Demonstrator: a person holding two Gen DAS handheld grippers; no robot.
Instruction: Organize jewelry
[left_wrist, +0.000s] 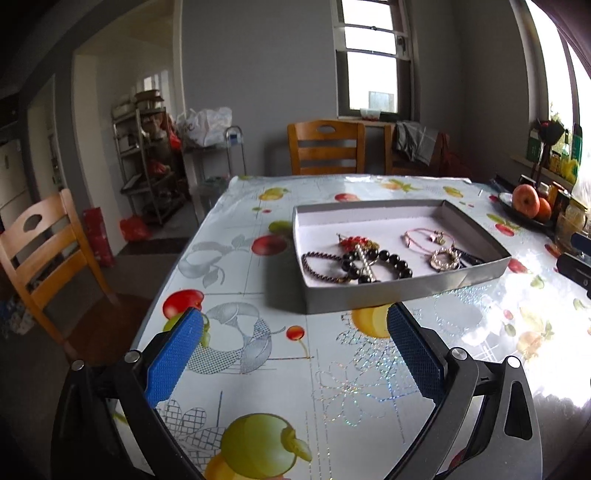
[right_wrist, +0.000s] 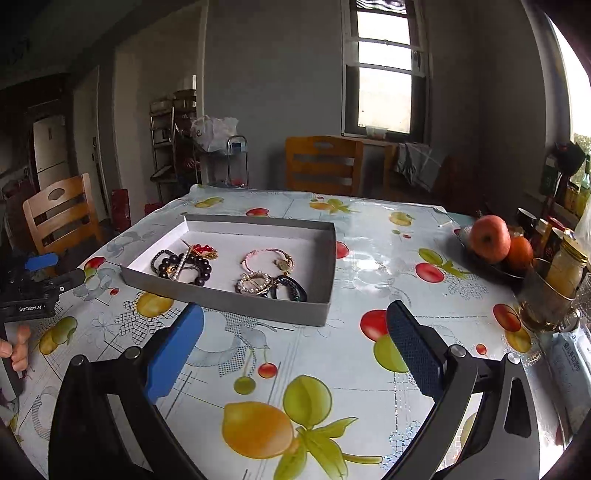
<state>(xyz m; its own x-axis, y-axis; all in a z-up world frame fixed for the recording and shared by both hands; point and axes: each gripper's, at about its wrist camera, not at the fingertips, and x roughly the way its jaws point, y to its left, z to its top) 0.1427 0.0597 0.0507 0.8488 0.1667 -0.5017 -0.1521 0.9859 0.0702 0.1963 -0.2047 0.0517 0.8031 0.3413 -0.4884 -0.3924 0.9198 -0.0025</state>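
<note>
A shallow grey box (left_wrist: 406, 290) with a white floor sits on the fruit-print tablecloth; it also shows in the right wrist view (right_wrist: 236, 304). Inside lie a black bead bracelet (left_wrist: 391, 263), a red bead piece (left_wrist: 356, 242), a pink cord bracelet (left_wrist: 424, 236) and a pearl bracelet (left_wrist: 445, 258). The same pieces show in the right wrist view: black beads (right_wrist: 192, 266), pink cord (right_wrist: 266, 256), pearls (right_wrist: 255, 282). My left gripper (left_wrist: 295, 321) is open and empty, just short of the box's near wall. My right gripper (right_wrist: 295, 317) is open and empty, near the box's right corner.
A dark dish with an apple (right_wrist: 489, 238) and an orange stands at the table's right side, beside jars and a glass mug (right_wrist: 546, 299). Wooden chairs stand at the far side (left_wrist: 325, 147) and the left (left_wrist: 40, 254). The left gripper's body (right_wrist: 33, 284) shows at the right wrist view's left edge.
</note>
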